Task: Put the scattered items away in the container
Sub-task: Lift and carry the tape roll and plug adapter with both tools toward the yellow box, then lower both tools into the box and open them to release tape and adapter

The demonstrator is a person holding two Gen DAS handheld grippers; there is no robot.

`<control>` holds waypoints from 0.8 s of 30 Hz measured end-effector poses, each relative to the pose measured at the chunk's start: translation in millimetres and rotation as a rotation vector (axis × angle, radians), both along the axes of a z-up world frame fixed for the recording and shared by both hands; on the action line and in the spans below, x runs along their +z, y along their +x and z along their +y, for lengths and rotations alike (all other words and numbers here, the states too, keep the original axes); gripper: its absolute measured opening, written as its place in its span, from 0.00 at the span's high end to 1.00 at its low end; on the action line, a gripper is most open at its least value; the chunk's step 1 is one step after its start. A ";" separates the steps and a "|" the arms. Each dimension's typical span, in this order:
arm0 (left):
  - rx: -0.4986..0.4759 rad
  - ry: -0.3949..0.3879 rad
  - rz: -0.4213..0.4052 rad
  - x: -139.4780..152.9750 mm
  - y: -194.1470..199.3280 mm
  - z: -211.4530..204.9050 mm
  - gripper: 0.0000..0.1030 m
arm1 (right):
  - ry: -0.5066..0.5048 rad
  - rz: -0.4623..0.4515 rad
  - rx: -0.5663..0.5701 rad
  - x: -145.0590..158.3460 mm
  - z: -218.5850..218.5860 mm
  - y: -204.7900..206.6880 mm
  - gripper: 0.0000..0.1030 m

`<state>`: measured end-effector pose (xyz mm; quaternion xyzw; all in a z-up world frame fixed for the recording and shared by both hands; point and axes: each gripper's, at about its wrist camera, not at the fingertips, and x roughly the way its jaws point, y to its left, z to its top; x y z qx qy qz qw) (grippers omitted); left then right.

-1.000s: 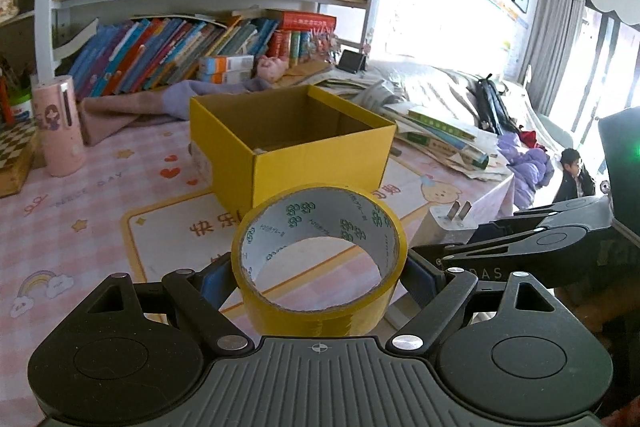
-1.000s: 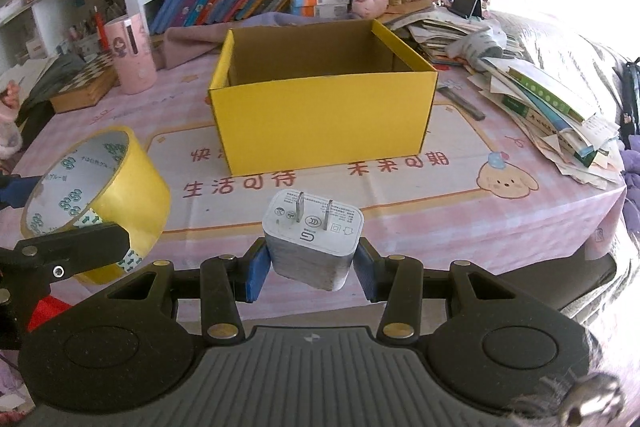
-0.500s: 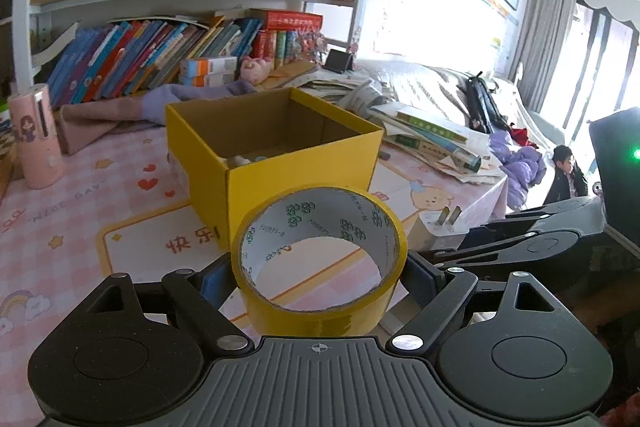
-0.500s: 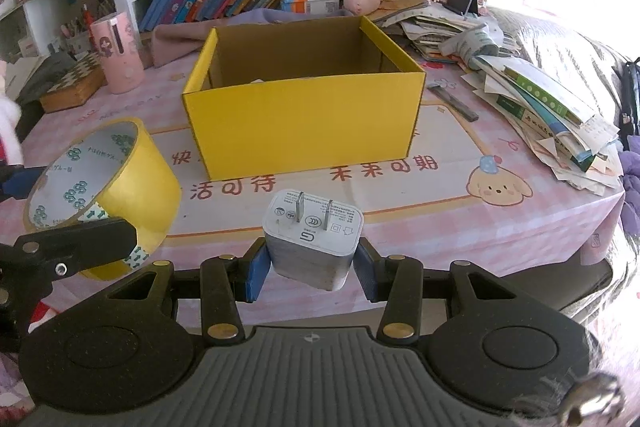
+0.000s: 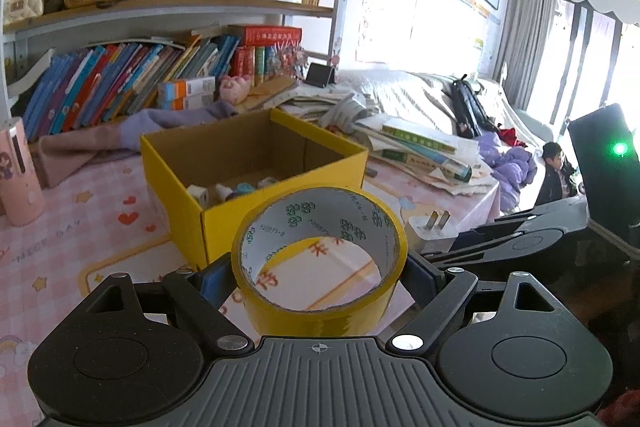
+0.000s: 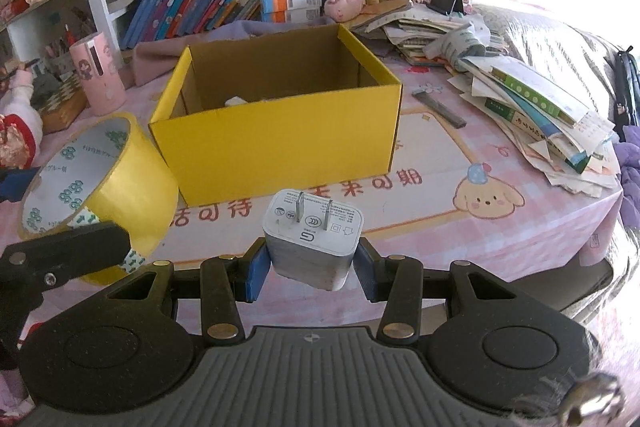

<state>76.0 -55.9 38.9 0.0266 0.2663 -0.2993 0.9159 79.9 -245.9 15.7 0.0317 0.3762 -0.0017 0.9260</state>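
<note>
Yellow tape roll [image 5: 320, 259] clamped in left tool [image 5: 320, 277], white charger [image 6: 313, 237] gripped by right tool [image 6: 312, 267], box [image 6: 280, 147] contents unclear.

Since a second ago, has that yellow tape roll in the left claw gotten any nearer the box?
Yes. The tape roll, gripped by the left gripper, has come closer to the yellow box, which now looks larger and shows its contents.

Black ribbed hand-held gripper [image 6: 312, 263], blue finger pads [image 6: 256, 269], silver and brass rivets.
</note>
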 end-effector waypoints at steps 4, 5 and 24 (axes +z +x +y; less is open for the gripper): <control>0.011 -0.016 -0.027 7.2 9.6 0.0 0.15 | -0.002 -0.031 -0.008 8.3 -7.2 9.6 0.58; 0.014 -0.019 -0.033 9.6 12.6 -0.5 0.15 | -0.005 -0.041 -0.011 11.1 -9.2 12.6 0.58; 0.166 -0.016 -0.156 29.8 111.3 -16.1 0.15 | -0.068 -0.210 0.145 67.5 -38.6 131.4 0.58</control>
